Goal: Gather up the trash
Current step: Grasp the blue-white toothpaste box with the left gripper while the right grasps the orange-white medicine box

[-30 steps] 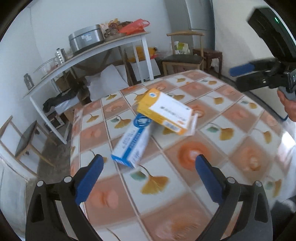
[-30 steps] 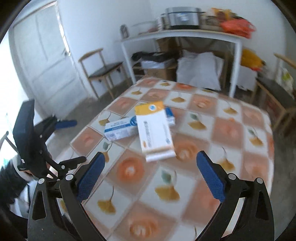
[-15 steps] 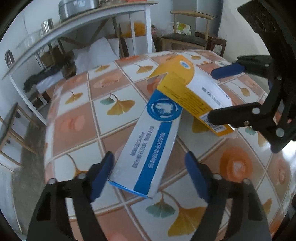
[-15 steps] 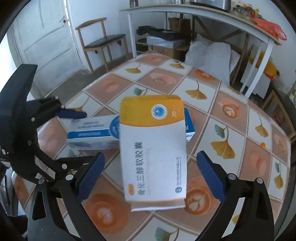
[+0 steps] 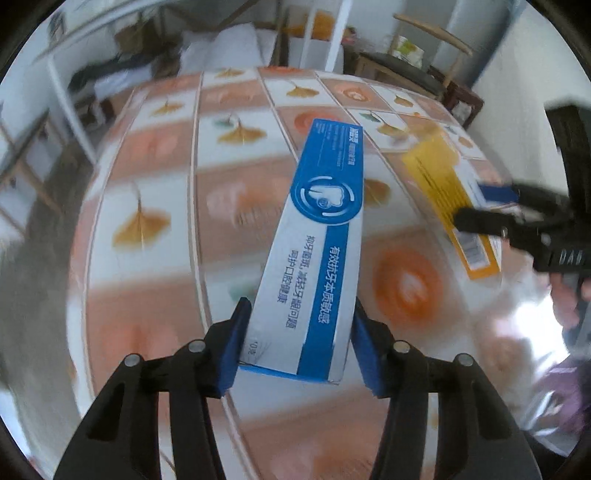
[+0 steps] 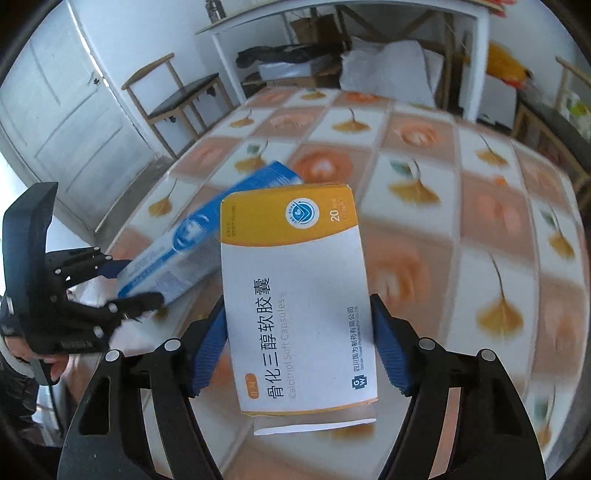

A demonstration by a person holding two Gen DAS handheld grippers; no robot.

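My left gripper (image 5: 299, 343) is shut on the near end of a long blue and white toothpaste box (image 5: 317, 251), which points away over the table. My right gripper (image 6: 299, 350) is shut on a yellow and white capsule box (image 6: 295, 291) with an open bottom flap. In the left wrist view the yellow box (image 5: 450, 206) shows at the right, held by the right gripper (image 5: 491, 206). In the right wrist view the toothpaste box (image 6: 195, 251) shows at the left, held by the left gripper (image 6: 125, 280). Both boxes appear lifted off the table.
The table has a cloth with orange squares and ginkgo leaves (image 6: 443, 192). Behind it stand a white shelf table (image 6: 332, 22) with boxes and bags under it, a wooden chair (image 6: 177, 96) by a white door, and another chair (image 5: 417, 62) at the far right.
Both grippers have closed on their boxes. The toothpaste box and the yellow box, which were stacked on the table, have been pulled apart and raised.
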